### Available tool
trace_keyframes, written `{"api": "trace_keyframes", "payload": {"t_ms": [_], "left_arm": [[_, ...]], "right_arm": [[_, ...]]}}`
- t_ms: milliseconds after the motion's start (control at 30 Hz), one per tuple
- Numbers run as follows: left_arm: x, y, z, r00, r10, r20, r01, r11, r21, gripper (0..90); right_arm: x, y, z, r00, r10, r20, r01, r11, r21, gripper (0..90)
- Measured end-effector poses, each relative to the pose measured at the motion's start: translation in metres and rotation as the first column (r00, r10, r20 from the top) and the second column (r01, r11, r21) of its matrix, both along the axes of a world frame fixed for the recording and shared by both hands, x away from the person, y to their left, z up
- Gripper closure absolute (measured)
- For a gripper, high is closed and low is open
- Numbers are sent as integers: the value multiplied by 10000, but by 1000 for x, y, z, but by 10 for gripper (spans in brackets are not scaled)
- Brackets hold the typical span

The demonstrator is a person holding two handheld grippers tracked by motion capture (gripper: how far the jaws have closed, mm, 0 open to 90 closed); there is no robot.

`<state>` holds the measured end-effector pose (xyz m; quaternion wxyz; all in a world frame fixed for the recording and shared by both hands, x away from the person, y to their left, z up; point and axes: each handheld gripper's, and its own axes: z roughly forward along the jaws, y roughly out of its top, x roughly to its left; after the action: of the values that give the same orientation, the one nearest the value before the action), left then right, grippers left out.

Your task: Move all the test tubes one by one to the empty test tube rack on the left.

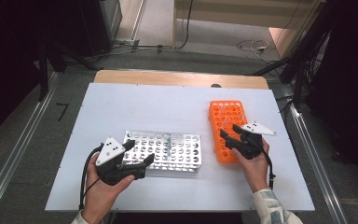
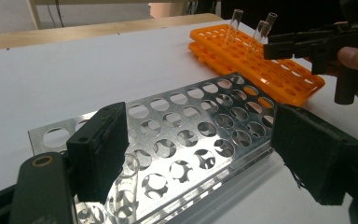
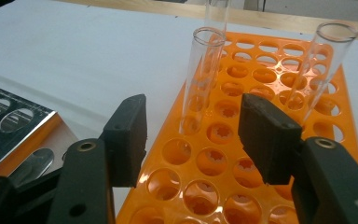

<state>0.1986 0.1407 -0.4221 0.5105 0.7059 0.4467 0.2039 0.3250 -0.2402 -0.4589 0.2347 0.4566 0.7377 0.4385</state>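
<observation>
Glass test tubes stand in the orange rack (image 3: 261,154) on the right side of the white table (image 1: 121,107), and the right gripper (image 3: 191,135) hovers just short of the nearest tube (image 3: 200,79) with its jaws spread apart and nothing between them. My guess is that the step in hand is to take that tube. To do it well, the gripper should come straight in so the tube sits midway between the two black pads, close on the glass well above the rack's top plate, and squeeze gently, since thin glass is slippery and will not forgive a hard pinch. Then lift straight up along the tube's own axis, so it does not bind in its hole or tip the second tube (image 3: 324,70) standing to its right, further back.

Each tube is clear, open at the top with a small rolled lip, and stands upright in a hole near the rack's middle rows; a third looks to rise behind the nearest one, though I cannot be sure.

Over on the left, the left gripper (image 2: 186,154) is also released, its jaws wide over the near end of the shiny metal rack (image 2: 191,126), where one clear tube (image 2: 128,179) already sits by the left pad.
</observation>
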Motion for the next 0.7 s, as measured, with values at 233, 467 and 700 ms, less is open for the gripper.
{"api": "trace_keyframes", "payload": {"t_ms": [233, 467, 700], "left_arm": [[0, 0, -1, 10000, -5, -38, 5, 10000, 2, 192], [1, 0, -1, 10000, -12, -72, 12, 10000, 23, 193], [1, -1, -2, 9999, -13, -115, 13, 10000, 22, 193]], "right_arm": [[11, 7, -4, 9995, -145, -275, 142, 9998, -100, 499], [20, 11, -6, 9977, -303, -605, 306, 9995, 34, 586], [25, 15, -7, 9964, -283, -799, 282, 9996, -18, 663]]}}
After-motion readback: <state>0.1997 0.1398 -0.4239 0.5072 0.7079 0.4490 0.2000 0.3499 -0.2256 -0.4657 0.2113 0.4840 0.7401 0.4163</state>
